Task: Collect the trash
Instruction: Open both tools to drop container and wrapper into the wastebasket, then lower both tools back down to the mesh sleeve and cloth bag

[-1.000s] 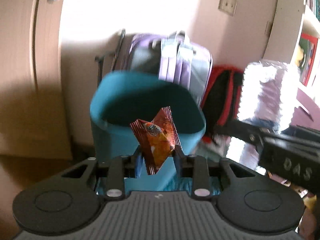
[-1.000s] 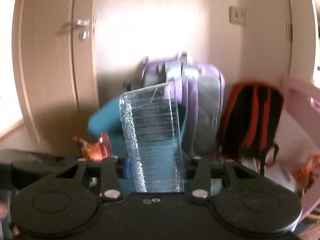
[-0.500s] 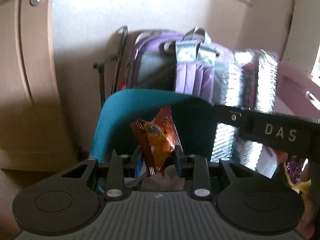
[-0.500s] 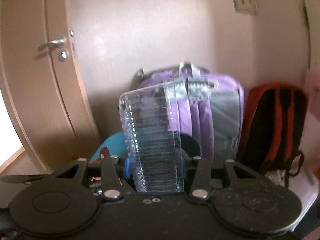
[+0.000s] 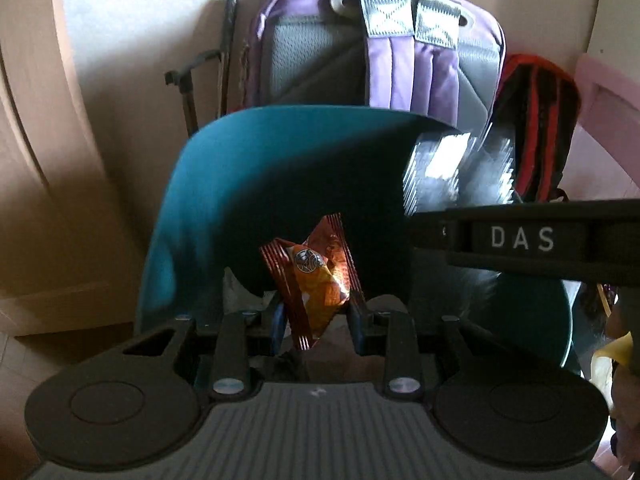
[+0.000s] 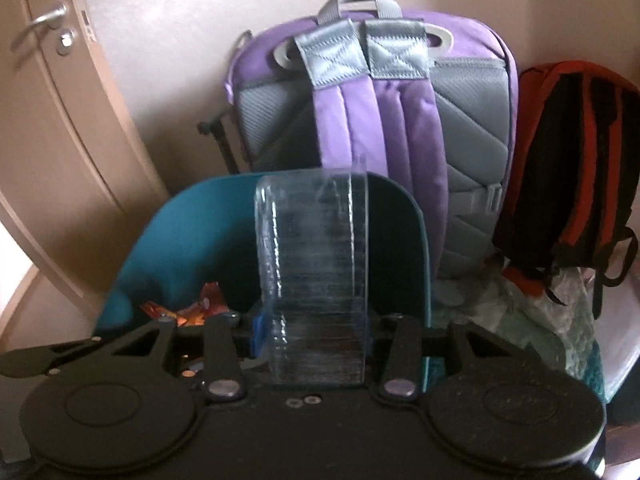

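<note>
Purple backpack (image 6: 376, 120) & red-black backpack (image 6: 568, 176) lean on wall right behind teal bin (image 5: 248, 184). Left claw (image 5: 316, 314) pinches orange snack wrapper (image 5: 316, 276) over bin mouth. Right claw (image 6: 316, 330) grips clear plastic tray (image 6: 316, 276), upright, blocking bin interior; blurred in left view. Door handle (image 6: 48, 20) only in right view.

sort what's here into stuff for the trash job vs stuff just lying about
For the job: orange snack wrapper in the left gripper; clear plastic container in the right gripper; teal bin.

Lying about: purple backpack; red and black backpack; door.
</note>
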